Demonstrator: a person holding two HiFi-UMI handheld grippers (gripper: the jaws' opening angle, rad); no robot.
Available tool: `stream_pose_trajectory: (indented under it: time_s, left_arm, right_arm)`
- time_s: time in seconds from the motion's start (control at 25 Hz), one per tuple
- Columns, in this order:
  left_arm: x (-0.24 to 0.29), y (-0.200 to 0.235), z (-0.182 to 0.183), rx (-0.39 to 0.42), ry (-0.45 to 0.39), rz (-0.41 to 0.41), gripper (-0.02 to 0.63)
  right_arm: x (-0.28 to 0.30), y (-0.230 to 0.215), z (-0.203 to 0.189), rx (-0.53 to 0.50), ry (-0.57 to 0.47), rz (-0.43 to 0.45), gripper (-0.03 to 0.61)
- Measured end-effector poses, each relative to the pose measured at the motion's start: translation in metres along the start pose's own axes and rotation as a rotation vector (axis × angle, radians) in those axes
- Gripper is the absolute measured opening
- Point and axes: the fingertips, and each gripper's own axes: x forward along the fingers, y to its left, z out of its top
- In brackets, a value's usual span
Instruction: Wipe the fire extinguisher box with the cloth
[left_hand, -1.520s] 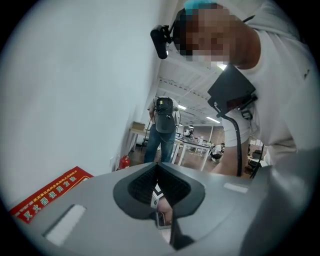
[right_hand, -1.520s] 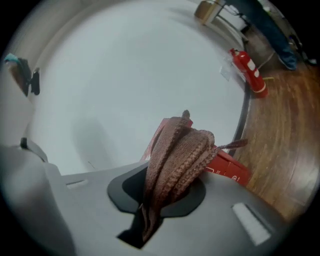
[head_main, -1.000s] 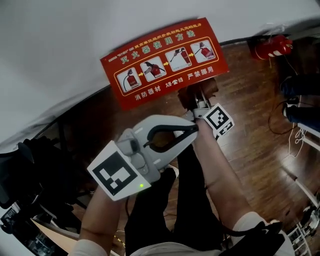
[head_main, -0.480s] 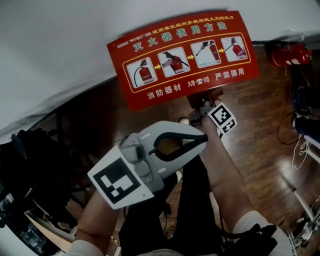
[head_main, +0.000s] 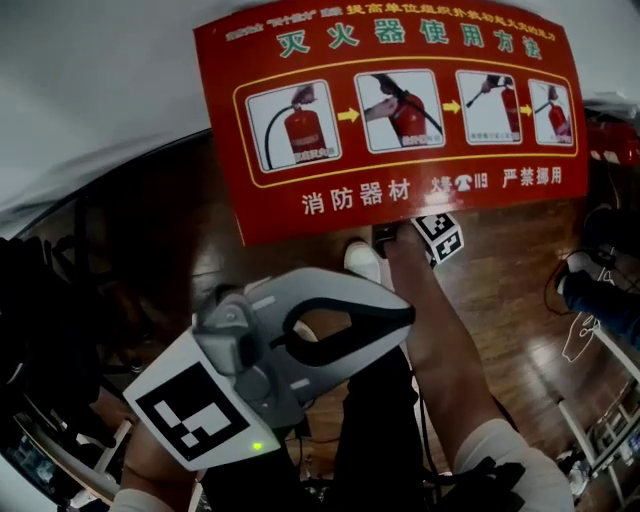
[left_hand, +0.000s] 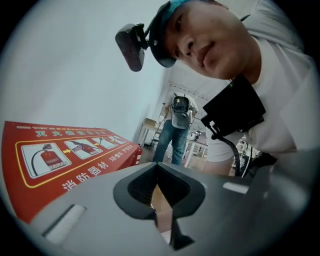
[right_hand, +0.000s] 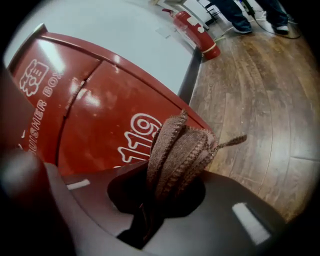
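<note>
The red fire extinguisher box (head_main: 300, 215) fills the top of the head view, its lid showing a printed instruction label. Its red front with white "119" print (right_hand: 100, 105) stands close on the left of the right gripper view. My right gripper (right_hand: 172, 172) is shut on a folded brown cloth (right_hand: 180, 142), which sticks out past the jaws, close to the box front. From the head, only that gripper's marker cube (head_main: 440, 238) shows below the lid's edge; cloth and jaws are hidden. My left gripper (head_main: 400, 322) hangs shut and empty below the box, apart from it.
Dark wooden floor (right_hand: 260, 90) runs to the right of the box. A red extinguisher (right_hand: 192, 27) lies at the foot of the white wall. Cables (head_main: 580, 330) and a blue object lie on the floor at right. A person in jeans (left_hand: 175, 132) stands further back.
The box lid has grown much larger and lower in the head view. The right gripper and cloth have slipped out of sight under its edge. The left gripper sits lower in the frame.
</note>
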Motion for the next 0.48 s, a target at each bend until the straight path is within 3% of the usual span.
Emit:
stream_pose_trajectory:
  time_s: [0.24,0.48]
  left_arm:
    - [-0.005,-0.001,-0.01,0.02,-0.01,-0.015,0.0]
    - [-0.015,-0.004,-0.008,0.013,-0.01,0.007,0.0]
  right_arm:
    - [0.021,-0.035,-0.02,0.015,0.031,-0.061,0.046]
    - [-0.005,-0.007,-0.022,-0.019,0.043,-0.05,0.046]
